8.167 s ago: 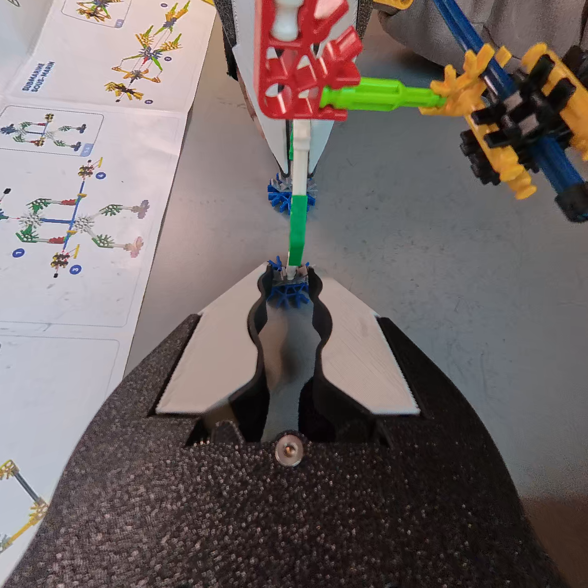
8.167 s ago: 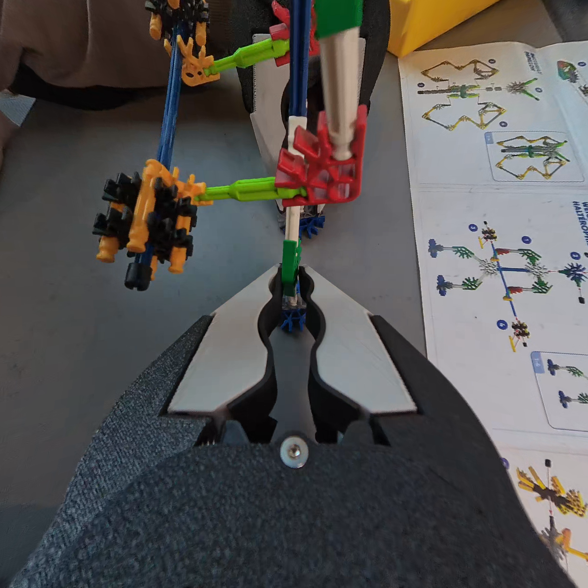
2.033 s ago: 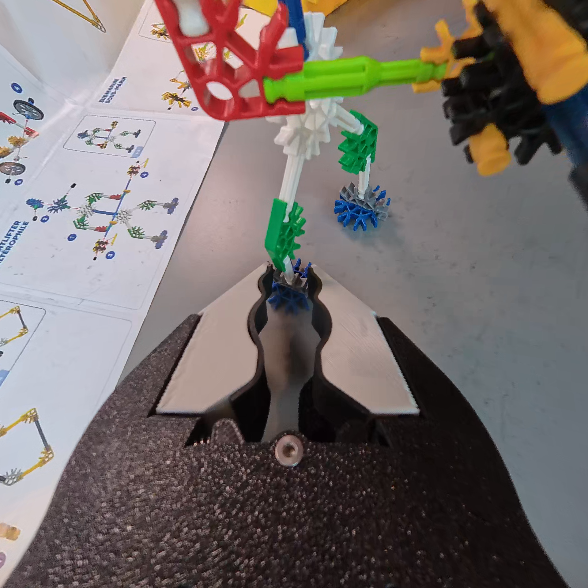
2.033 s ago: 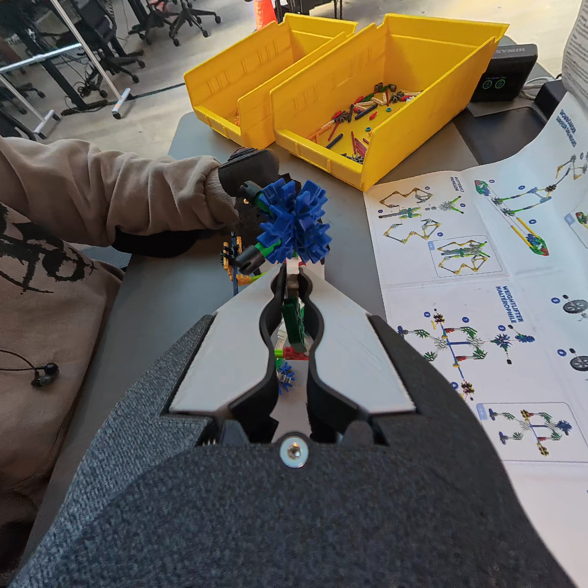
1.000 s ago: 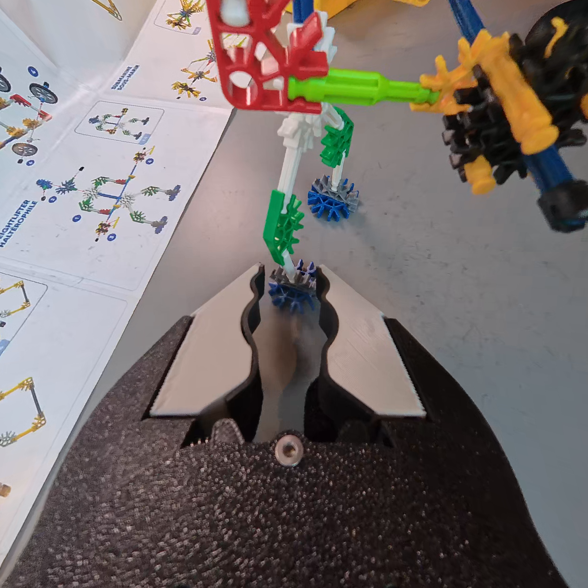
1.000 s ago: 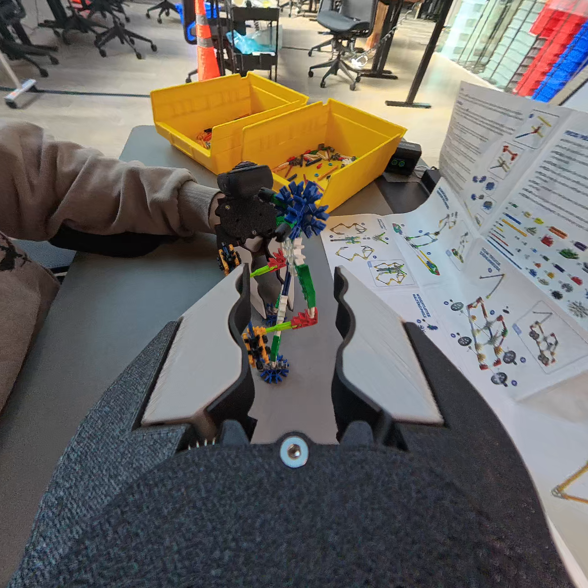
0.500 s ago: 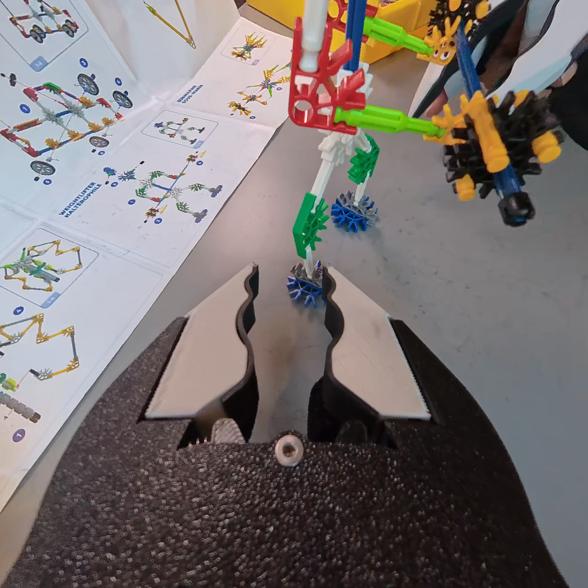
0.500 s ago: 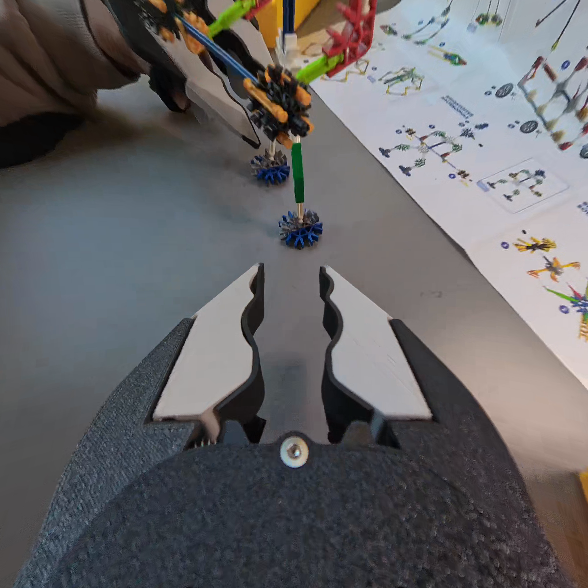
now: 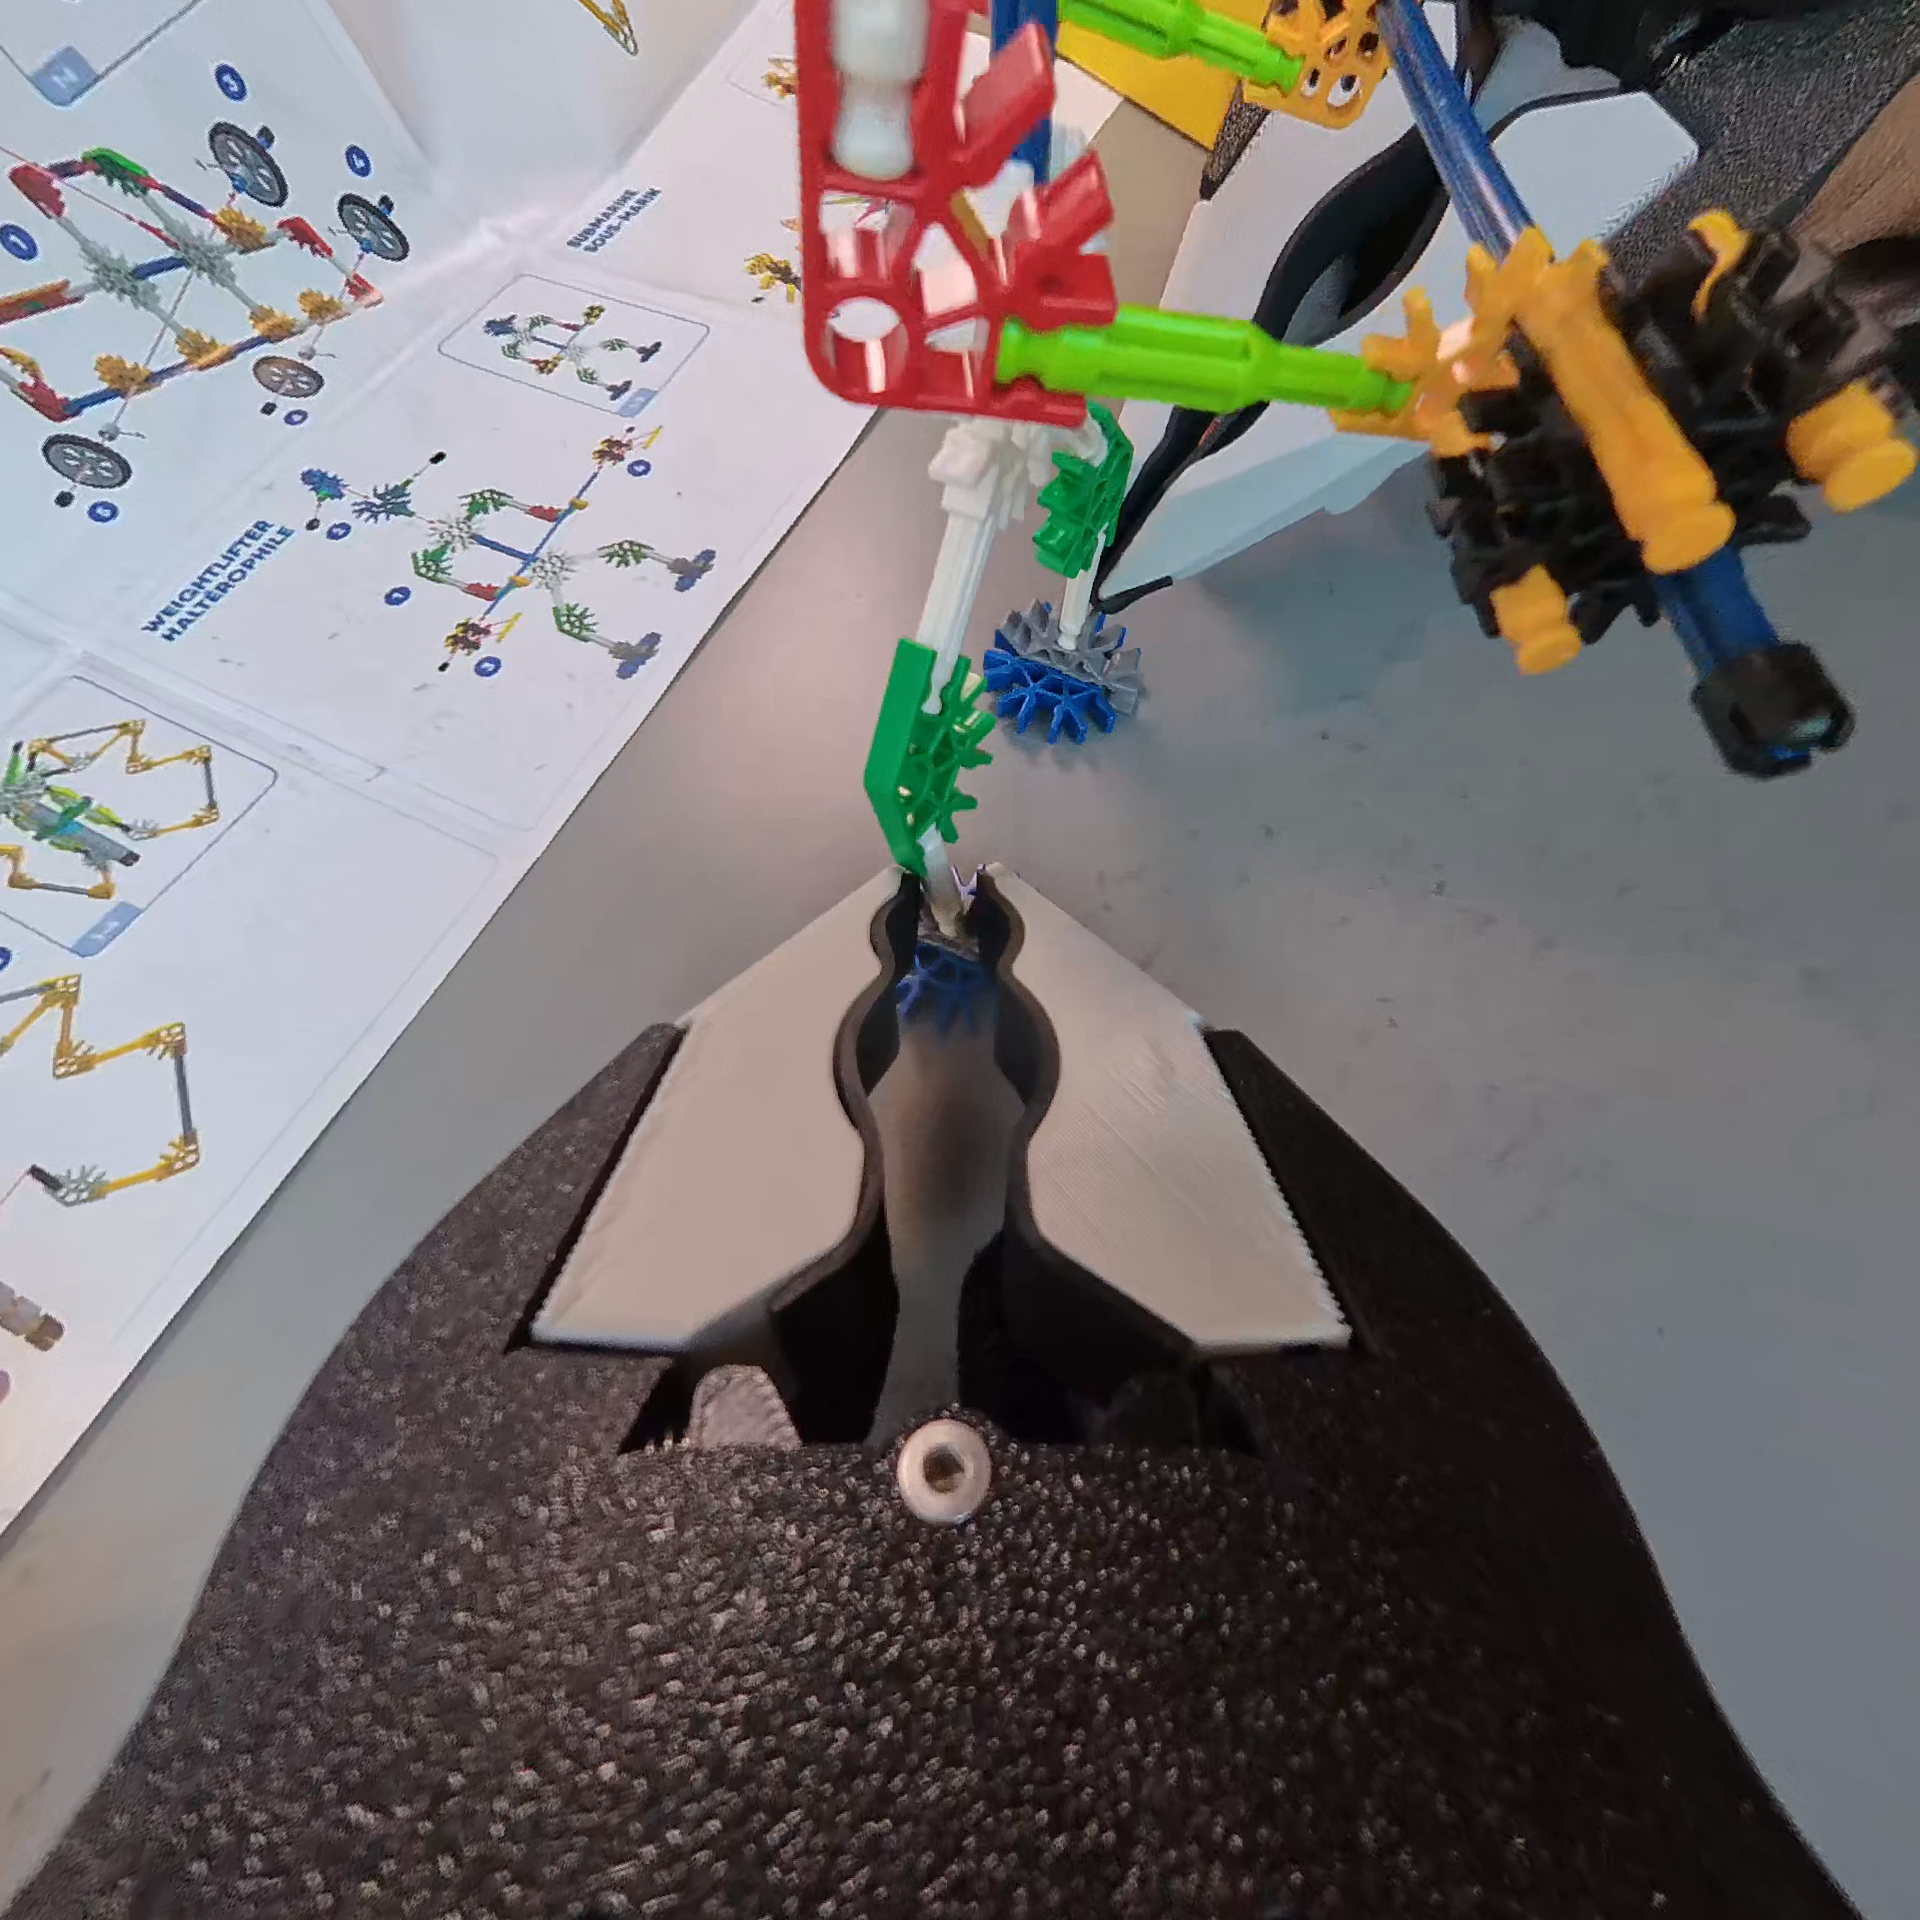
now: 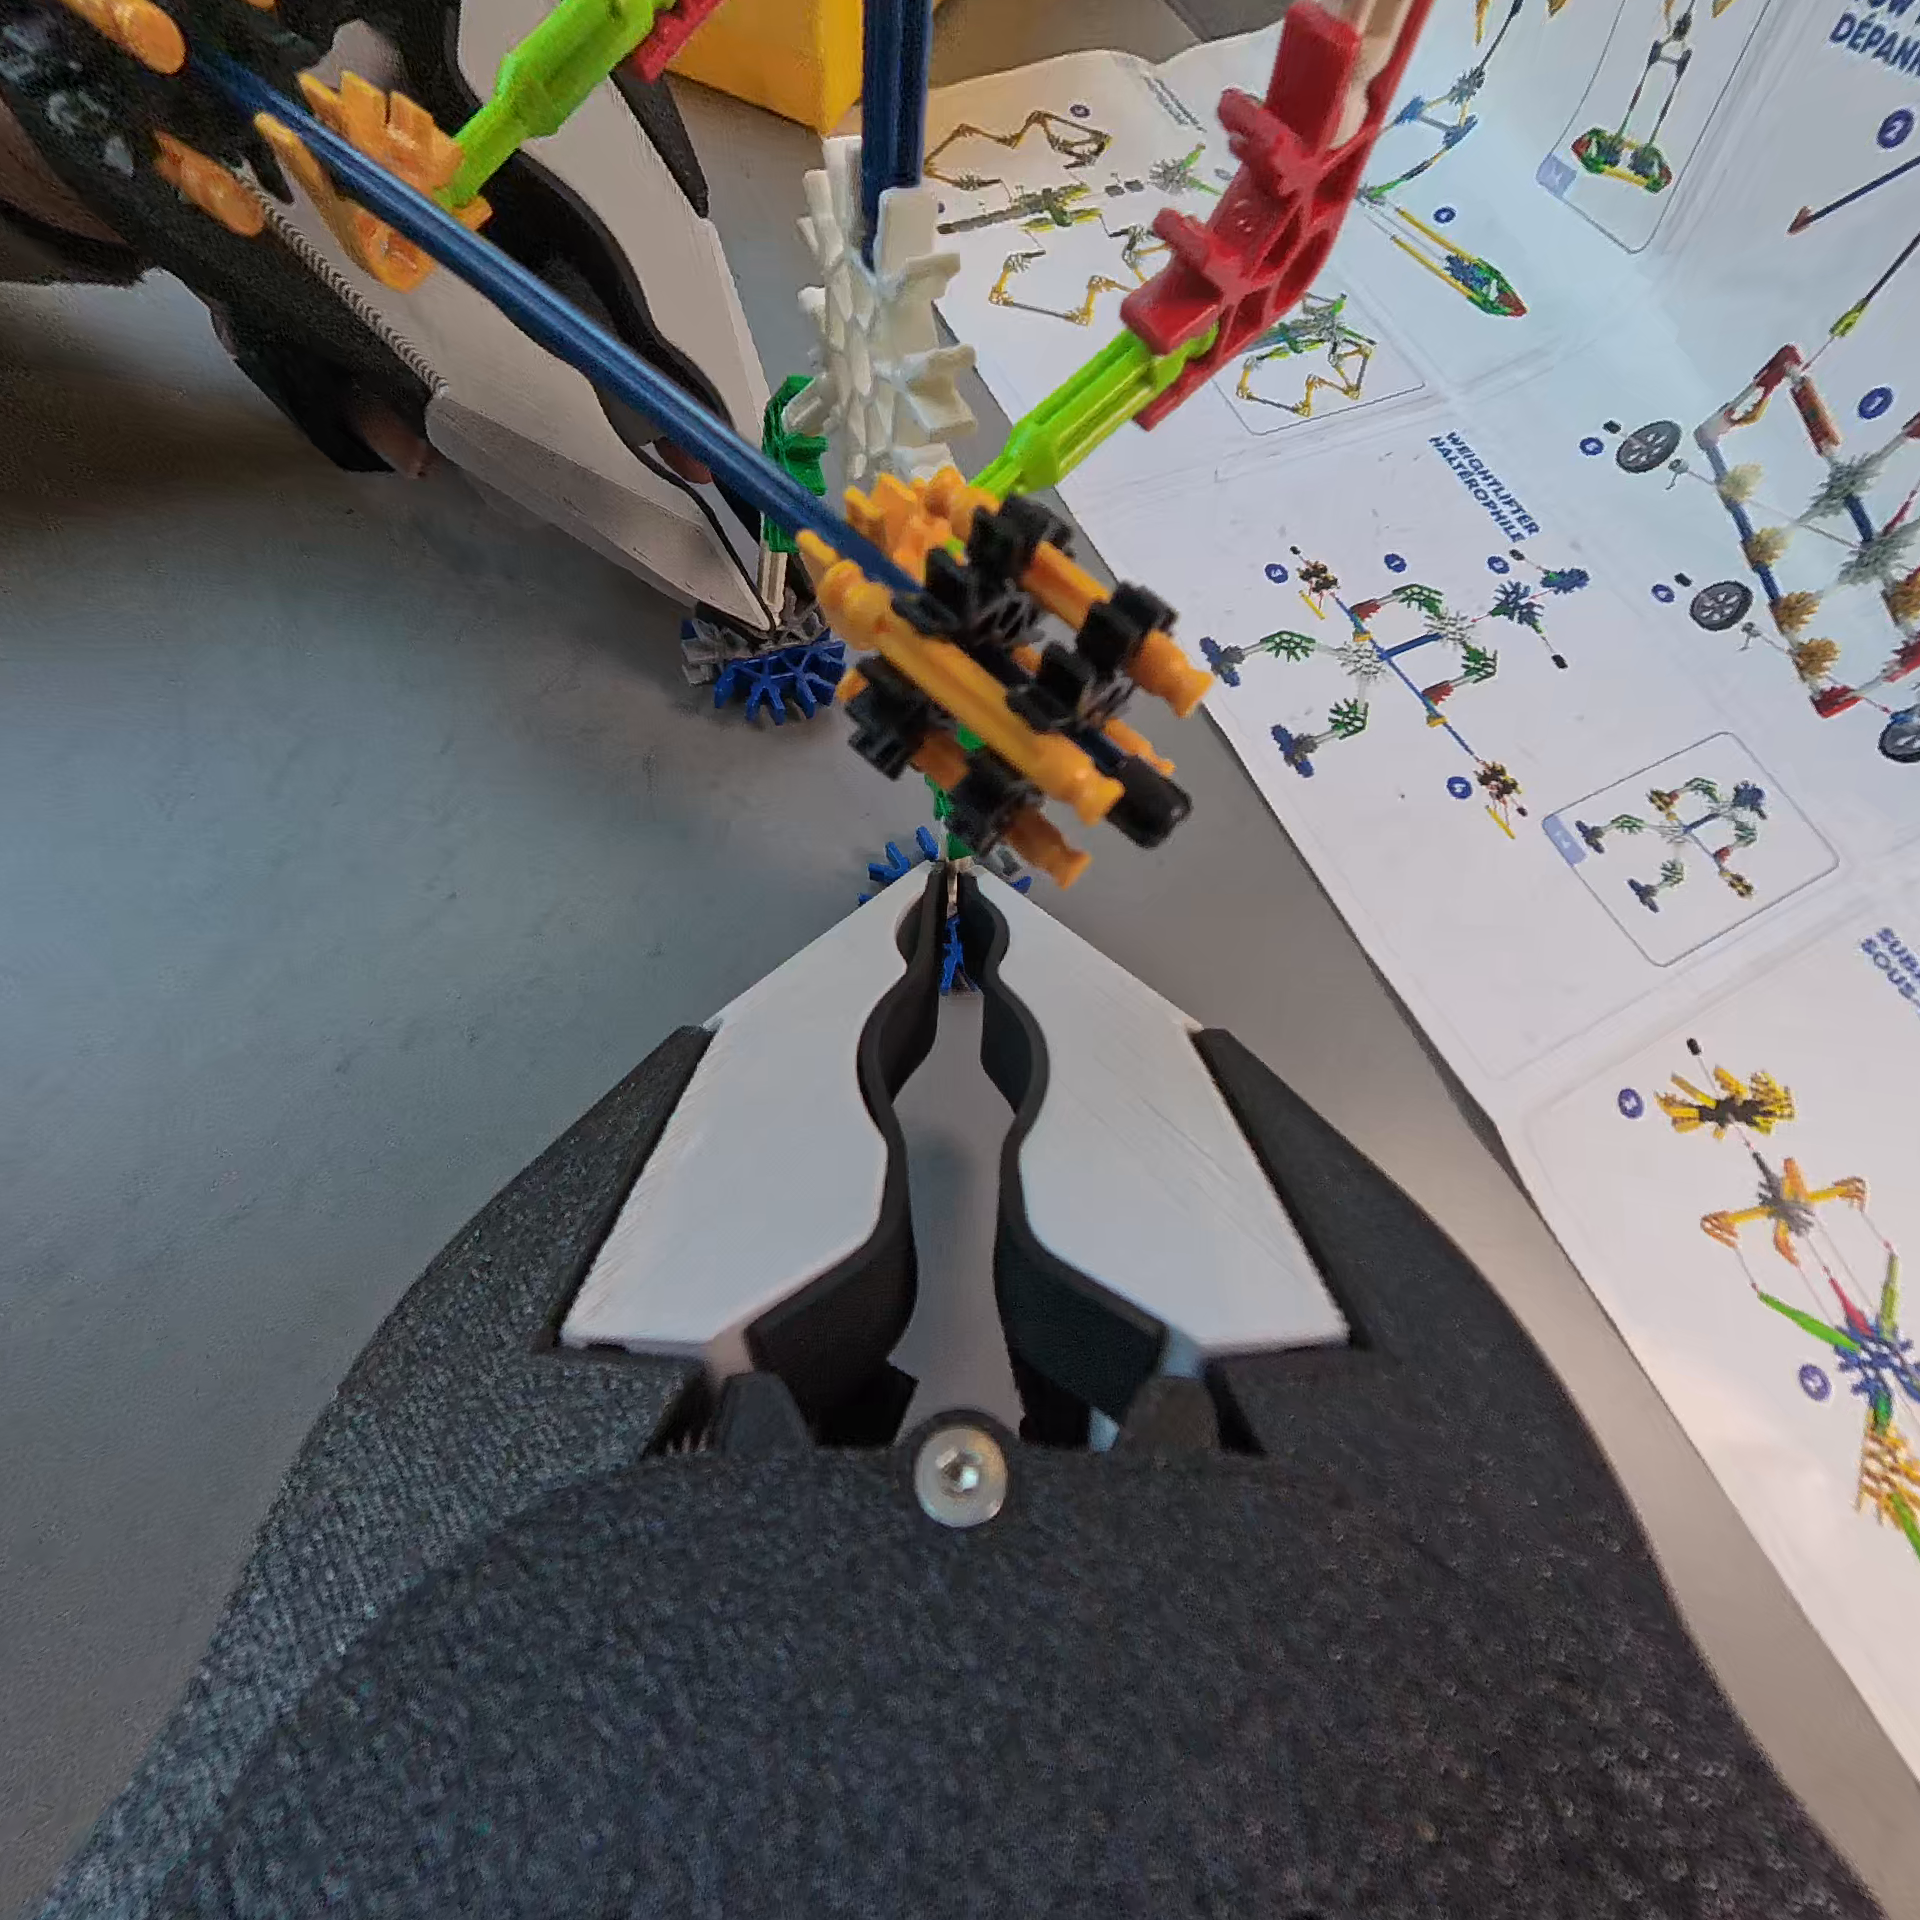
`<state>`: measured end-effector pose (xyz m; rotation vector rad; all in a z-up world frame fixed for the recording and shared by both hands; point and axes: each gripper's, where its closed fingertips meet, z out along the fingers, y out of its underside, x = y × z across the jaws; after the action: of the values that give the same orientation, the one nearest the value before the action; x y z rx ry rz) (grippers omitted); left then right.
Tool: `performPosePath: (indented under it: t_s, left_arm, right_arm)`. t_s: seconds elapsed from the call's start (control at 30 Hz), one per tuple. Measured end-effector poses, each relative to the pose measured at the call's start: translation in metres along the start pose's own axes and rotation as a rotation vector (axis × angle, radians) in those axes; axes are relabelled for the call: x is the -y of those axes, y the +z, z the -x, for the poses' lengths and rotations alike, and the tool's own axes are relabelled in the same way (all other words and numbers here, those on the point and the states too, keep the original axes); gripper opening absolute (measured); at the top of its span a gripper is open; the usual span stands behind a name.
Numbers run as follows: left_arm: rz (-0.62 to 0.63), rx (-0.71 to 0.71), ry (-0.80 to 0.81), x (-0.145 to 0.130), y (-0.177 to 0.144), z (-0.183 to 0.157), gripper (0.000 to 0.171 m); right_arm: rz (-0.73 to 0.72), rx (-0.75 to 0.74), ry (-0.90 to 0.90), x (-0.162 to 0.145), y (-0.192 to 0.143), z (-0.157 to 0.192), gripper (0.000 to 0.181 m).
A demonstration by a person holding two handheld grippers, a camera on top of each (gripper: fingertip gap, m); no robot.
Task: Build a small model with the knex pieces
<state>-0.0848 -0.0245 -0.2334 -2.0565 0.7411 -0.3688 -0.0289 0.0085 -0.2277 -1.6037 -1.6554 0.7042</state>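
A toy figure of plastic rods and connectors stands on the grey table [image 9: 1507,1039]. It has a red connector [image 9: 935,239], a light green rod [image 9: 1184,364] and a yellow-and-black weight cluster [image 9: 1621,457]. My left gripper [image 9: 945,883] is shut on the white leg rod just above a blue-and-grey foot [image 9: 940,977], below a green connector [image 9: 925,758]. My right gripper [image 10: 951,883] is shut on the other leg's rod above its blue foot [image 10: 894,862], under the weight cluster [image 10: 1018,665]. Each gripper shows in the other's view, at the far foot [image 9: 1060,670] [image 10: 764,665].
A white instruction sheet [image 9: 312,520] lies on the table left of the figure in the left wrist view, and on the right in the right wrist view [image 10: 1558,727]. A yellow bin [image 10: 790,52] stands behind the figure. A person's sleeve edge shows at the far left [image 10: 42,218]. The left gripper's tips are roughly 7 cm from the right gripper's.
Half a second ago both grippers were open, the right one short of its foot. Both have moved in and shut on the figure's legs just above the feet.
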Motion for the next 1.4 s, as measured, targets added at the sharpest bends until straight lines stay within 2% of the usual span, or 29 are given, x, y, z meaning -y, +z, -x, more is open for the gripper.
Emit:
performPosePath:
  t_s: [0.13, 0.5, 0.7, 0.83, 0.9, 1.03, 1.1, 1.2, 1.27, 1.33, 1.4]
  left_arm:
    - [0.021, 0.062, -0.001, -0.006, -0.008, 0.015, 0.011]
    - [0.044, 0.224, -0.141, -0.034, -0.049, 0.057, 0.011]
    - [0.031, 0.257, -0.178, -0.04, -0.057, 0.066, 0.011]
    - [0.033, 0.27, -0.156, -0.041, -0.058, 0.066, 0.015]
    - [0.033, 0.26, -0.14, -0.04, -0.06, 0.064, 0.027]
    - [0.025, 0.27, -0.144, -0.038, -0.076, 0.063, 0.034]
    - [0.016, 0.3, -0.144, -0.038, -0.09, 0.062, 0.036]
    - [-0.023, 0.418, -0.173, -0.034, -0.119, 0.06, 0.039]
    - [-0.038, 0.562, -0.28, -0.038, -0.142, 0.059, 0.039]
    - [-0.101, 0.644, -0.415, -0.037, -0.159, 0.045, 0.041]
    - [-0.207, 0.669, -0.463, -0.025, -0.166, 0.02, 0.044]
  right_arm:
    - [-0.003, -0.02, -0.063, 0.013, 0.018, -0.007, 0.0]
    - [-0.022, 0.065, -0.082, 0.055, 0.073, 0.0, 0.001]
    - [-0.037, 0.088, -0.058, 0.065, 0.082, -0.001, 0.003]
    - [-0.061, 0.06, -0.03, 0.067, 0.06, -0.008, 0.008]
    - [-0.081, 0.04, -0.012, 0.068, 0.039, -0.013, 0.014]
    - [-0.122, -0.001, 0.034, 0.064, -0.01, -0.017, 0.026]
    - [-0.154, -0.018, 0.053, 0.062, -0.032, -0.011, 0.038]
    - [-0.193, -0.069, 0.068, 0.056, -0.052, 0.001, 0.061]
    - [-0.24, -0.09, 0.09, 0.056, -0.058, 0.013, 0.079]
    - [-0.318, -0.102, 0.107, 0.063, -0.06, 0.026, 0.092]
    - [-0.384, -0.118, 0.102, 0.07, -0.06, 0.038, 0.1]
